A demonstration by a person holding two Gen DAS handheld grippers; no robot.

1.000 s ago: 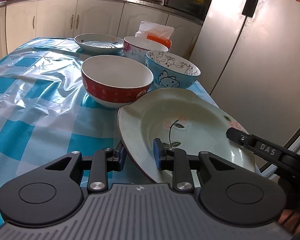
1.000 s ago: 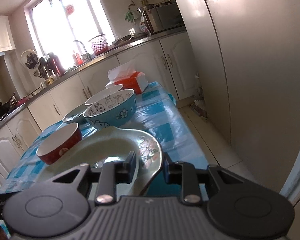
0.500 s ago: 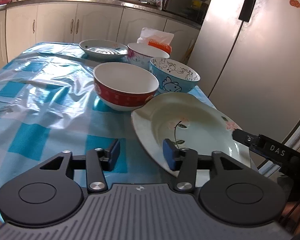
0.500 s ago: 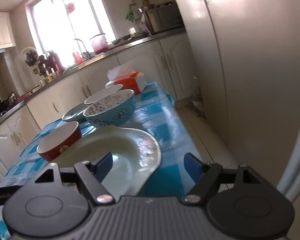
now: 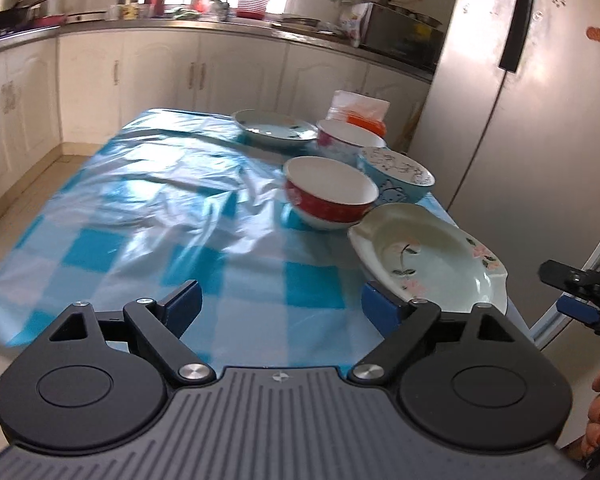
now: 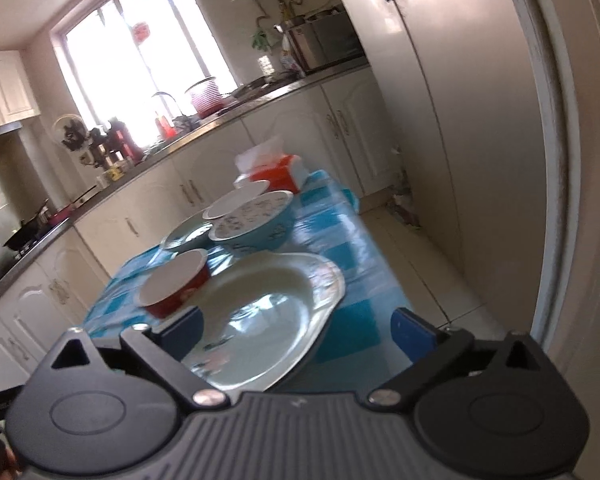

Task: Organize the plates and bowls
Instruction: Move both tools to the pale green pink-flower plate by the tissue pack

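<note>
Motion blur smears the checked tablecloth (image 5: 148,216) across its left half in the left wrist view, and the pattern on the blue bowl (image 6: 256,222) is too soft to read from the right wrist. The pink bowl (image 6: 238,199) sits mostly hidden behind it. The far plate (image 6: 184,234) is partly covered by both bowls. The near plate (image 6: 268,312) loses its near edge behind the gripper body. The right gripper (image 5: 580,292) is cut off at the frame's right edge

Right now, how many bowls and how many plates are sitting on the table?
Bowls: 3, the red bowl, the blue bowl and the pink-flowered bowl.
Plates: 2, the near flowered plate and the far plate.
Total: 5 dishes.
</note>
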